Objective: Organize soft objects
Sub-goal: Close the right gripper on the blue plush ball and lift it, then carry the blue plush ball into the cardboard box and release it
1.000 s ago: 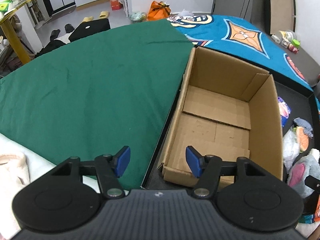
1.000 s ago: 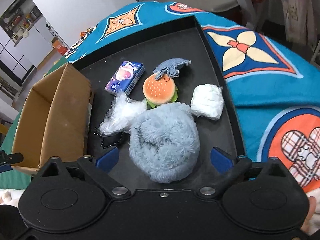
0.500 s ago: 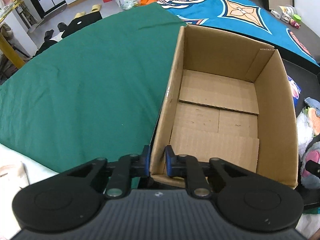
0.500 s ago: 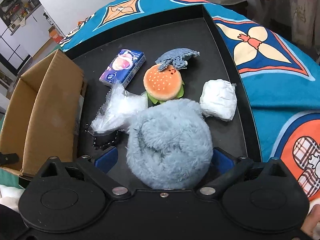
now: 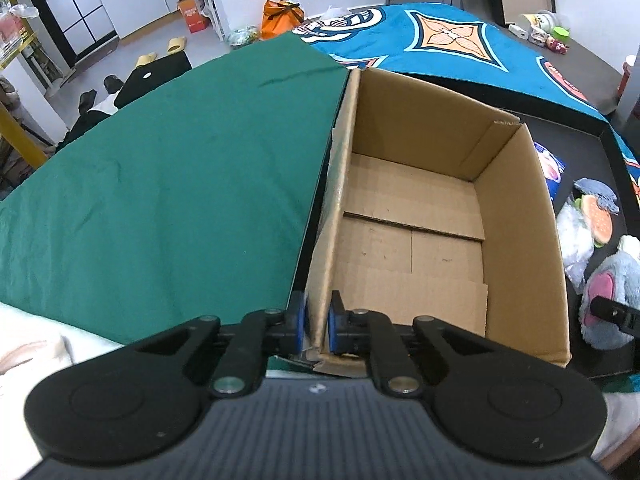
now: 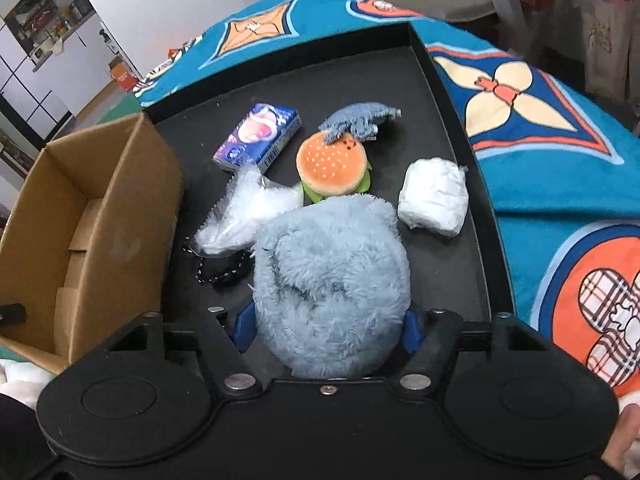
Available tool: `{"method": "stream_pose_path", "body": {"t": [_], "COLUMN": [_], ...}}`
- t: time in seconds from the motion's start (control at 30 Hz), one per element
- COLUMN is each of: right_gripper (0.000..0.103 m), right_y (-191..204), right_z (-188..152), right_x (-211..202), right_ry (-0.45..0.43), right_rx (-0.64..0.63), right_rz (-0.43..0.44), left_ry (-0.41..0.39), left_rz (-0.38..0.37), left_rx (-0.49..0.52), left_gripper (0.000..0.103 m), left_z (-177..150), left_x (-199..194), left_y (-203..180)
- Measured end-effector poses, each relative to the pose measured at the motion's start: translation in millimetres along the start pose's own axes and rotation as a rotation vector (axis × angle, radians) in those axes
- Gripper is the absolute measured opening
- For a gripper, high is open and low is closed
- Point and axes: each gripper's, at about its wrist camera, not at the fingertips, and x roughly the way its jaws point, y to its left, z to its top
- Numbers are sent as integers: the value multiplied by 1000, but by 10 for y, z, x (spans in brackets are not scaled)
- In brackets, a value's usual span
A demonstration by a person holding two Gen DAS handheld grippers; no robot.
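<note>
Left tool (image 5: 316, 322) is clamped tight on the near left wall of the cardboard box (image 5: 516, 216), blue pads pinching the raw corrugated edge from both sides. The box is plain brown, open-topped, its floor a patchwork of folded flaps with nothing lying on them. It sits at the left end of a black tray (image 6: 448, 92) with a low raised rim. To the box's left lies a smooth green cloth (image 5: 172, 184); beyond it, a teal blanket (image 5: 448, 40) printed with orange diamond shapes.

Over to the right tool (image 6: 326, 326): its jaws are closing around a fluffy grey-blue plush (image 6: 332, 280), rounded and shaggy, which fills the gap between the blue pads, fur bulging against both of them. In the left view a pink patch shows on that same plush.

Further back on the tray, a small burger plush (image 6: 332, 164) with an orange speckled bun and a green felt fringe, a scrap of grey-blue knit fabric (image 6: 360, 118) draped on its far edge. Just left of it, a crinkly clear bag of white fluff (image 6: 244, 212), with a glossy purple tissue pack (image 6: 258, 136) beyond that. On the right, a white wrapped bundle (image 6: 434, 196), squarish and puffy. A black beaded chain (image 6: 222, 274) lies curled by the plush, near the box wall
</note>
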Motion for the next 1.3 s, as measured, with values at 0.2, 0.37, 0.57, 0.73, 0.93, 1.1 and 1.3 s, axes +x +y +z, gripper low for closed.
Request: {"method": "stream_pose_path", "body": {"t": [0.2, 0.37, 0.57, 0.73, 0.93, 1.1, 1.3], "right_gripper": [65, 65, 65, 65, 65, 65, 65], "right_y": [54, 125, 168, 282, 453, 544, 665], "right_z": [15, 32, 57, 67, 91, 94, 119], "right_x": [-107, -231, -388, -457, -580, -607, -635], "right_ry": [-41, -74, -96, -95, -115, -126, -147], "right_rx": [-31, -64, -81, -98, -129, -145, -166], "right_rz": [-11, -12, -6, -8, 5, 4, -7], "left_ry": [-4, 8, 14, 8, 10, 15, 15], "left_rz": [-9, -29, -38, -46, -45, -62, -66], "left_rx": [-19, -19, -33, -39, -47, -68, -82], "left_gripper": [10, 10, 10, 10, 10, 11, 11], "left_z": [3, -16, -42, -54, -46, -52, -45], "left_x": [73, 123, 138, 131, 138, 143, 154], "left_y": [35, 43, 83, 92, 98, 146, 160]}}
